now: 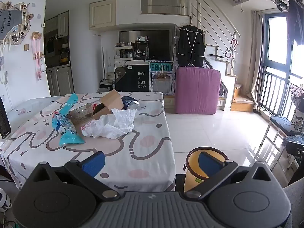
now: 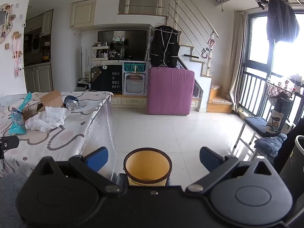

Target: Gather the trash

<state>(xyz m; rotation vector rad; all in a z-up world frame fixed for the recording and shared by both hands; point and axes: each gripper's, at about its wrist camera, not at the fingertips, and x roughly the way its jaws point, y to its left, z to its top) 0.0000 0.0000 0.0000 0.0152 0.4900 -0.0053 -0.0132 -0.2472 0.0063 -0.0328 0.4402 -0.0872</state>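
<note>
Both tongs are hanging wide and empty over a bench of trash.

The left tongs (image 1: 151, 161) are facing the pile mid-bench: a blue wrapper (image 1: 65, 121), crumpled tissue (image 1: 115, 123), cardboard box (image 1: 112, 100), plastic bottle (image 1: 81, 113) and can (image 1: 131, 103). Only the right tongs (image 2: 153, 158) are looking straight into the yellow bin (image 2: 147, 166) standing on the floor off the bench's near corner. Signs behind are reading "HAVE A NICE DAY!" (image 1: 142, 80) and "POISON" (image 1: 161, 67).

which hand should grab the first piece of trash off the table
Probably left: the left gripper hangs open over the table, facing the crumpled tissue. The right gripper frames the bin.
</note>
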